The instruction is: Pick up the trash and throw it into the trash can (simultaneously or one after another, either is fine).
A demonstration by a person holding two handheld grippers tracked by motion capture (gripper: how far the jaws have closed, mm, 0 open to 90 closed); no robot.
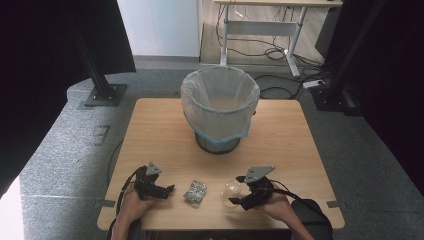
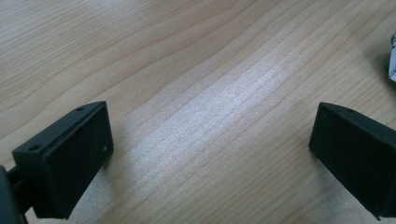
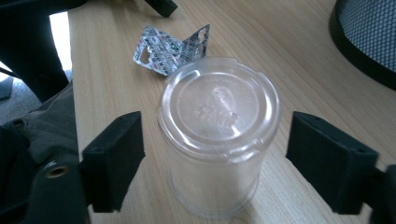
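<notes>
The right claw (image 3: 215,154) sat around the clear plastic cup (image 3: 218,135), which stood upside down on the wooden surface (image 1: 165,135) at the near right; its jaws flanked the cup with gaps on both sides, not yet pinching. Just left of the cup lay a crumpled foil blister pack (image 1: 195,191). The left claw (image 2: 210,154) was spread wide over bare wood. A lined bin (image 1: 220,107) stood at the far middle.

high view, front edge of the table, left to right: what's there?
Left tongs → crumpled foil wrapper → clear plastic cup → right tongs, whose jaws straddle the cup.
</notes>
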